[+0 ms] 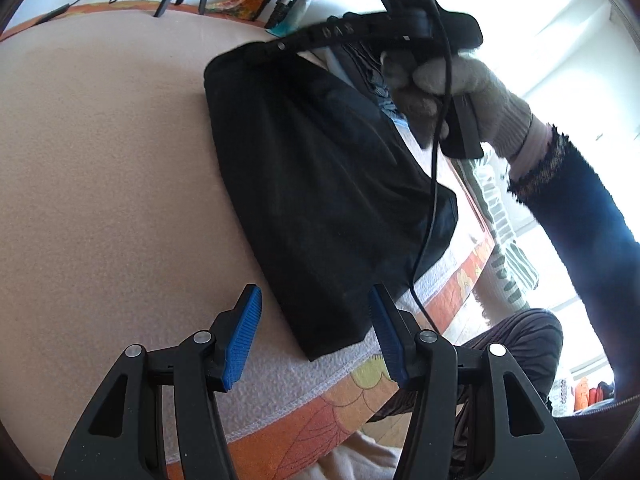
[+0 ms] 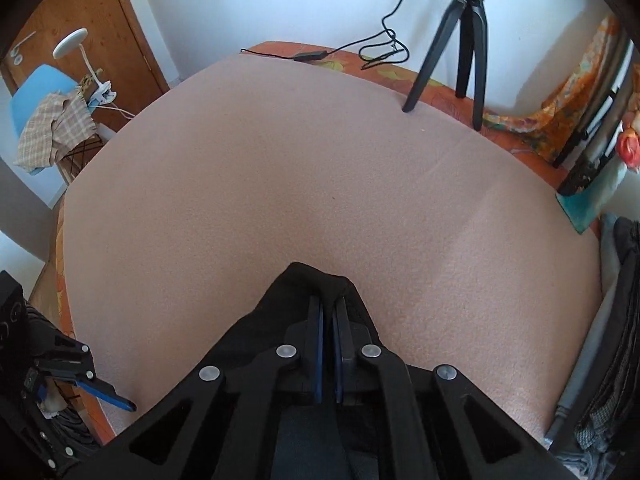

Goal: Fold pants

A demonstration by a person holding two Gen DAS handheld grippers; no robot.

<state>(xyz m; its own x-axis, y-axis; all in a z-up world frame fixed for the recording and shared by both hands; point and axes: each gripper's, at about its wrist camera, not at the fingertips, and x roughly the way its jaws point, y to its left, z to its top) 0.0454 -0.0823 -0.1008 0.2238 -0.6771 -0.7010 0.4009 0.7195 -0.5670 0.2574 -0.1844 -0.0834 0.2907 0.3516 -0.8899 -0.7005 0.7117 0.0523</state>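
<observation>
- The right gripper (image 2: 329,320) is pinching the black pants (image 1: 320,184) tight at their far end.
- The left gripper (image 1: 316,344) is hanging half open and empty by the pants' near corner.
- Next, I think, it needs to grab that corner for another fold.

L gripper (image 1: 316,336) hangs w/ blue pads apart, nothing between, tilted down at near edge. R gripper (image 2: 329,312) pinched tight on black cloth, pointing steeply down. Gloved R hand (image 1: 444,92) wraps its handle, dark sleeve (image 1: 580,216) behind.
</observation>
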